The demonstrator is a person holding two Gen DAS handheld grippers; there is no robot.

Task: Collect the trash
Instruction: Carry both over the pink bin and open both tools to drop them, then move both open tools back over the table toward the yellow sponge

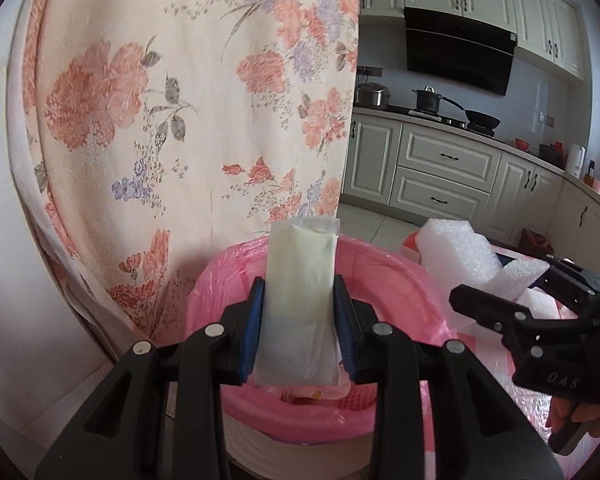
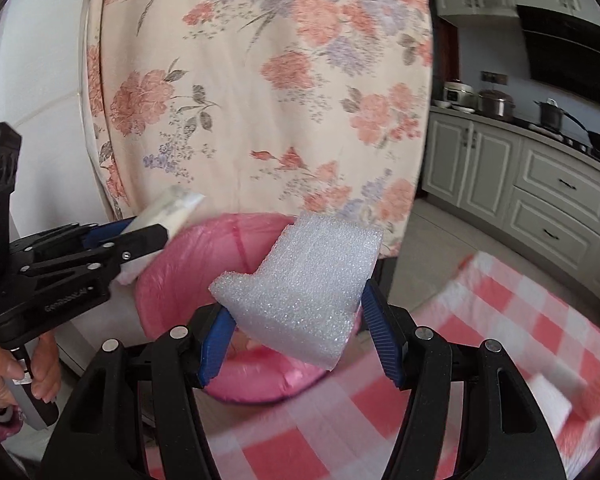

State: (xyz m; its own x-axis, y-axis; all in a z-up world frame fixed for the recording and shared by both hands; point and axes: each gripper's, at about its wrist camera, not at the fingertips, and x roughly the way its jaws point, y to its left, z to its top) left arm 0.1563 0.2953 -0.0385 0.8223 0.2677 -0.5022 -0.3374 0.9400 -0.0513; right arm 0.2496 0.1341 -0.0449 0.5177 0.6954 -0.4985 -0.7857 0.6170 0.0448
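While my left hand-held gripper (image 1: 299, 320) pinches a pale wrapper (image 1: 300, 276) and my right hand-held gripper (image 2: 296, 312) clamps a foam piece (image 2: 300, 276) over the pink-lined bin (image 1: 400, 276), neither is dropped yet; some trash already lies inside

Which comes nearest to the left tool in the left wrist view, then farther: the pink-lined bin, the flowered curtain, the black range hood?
1. Pink-lined bin, just below and beyond the left tool, which is shut on a pale packet.
2. Flowered curtain, hanging behind the bin, left and centre.
3. Black range hood, far across the kitchen, upper right.
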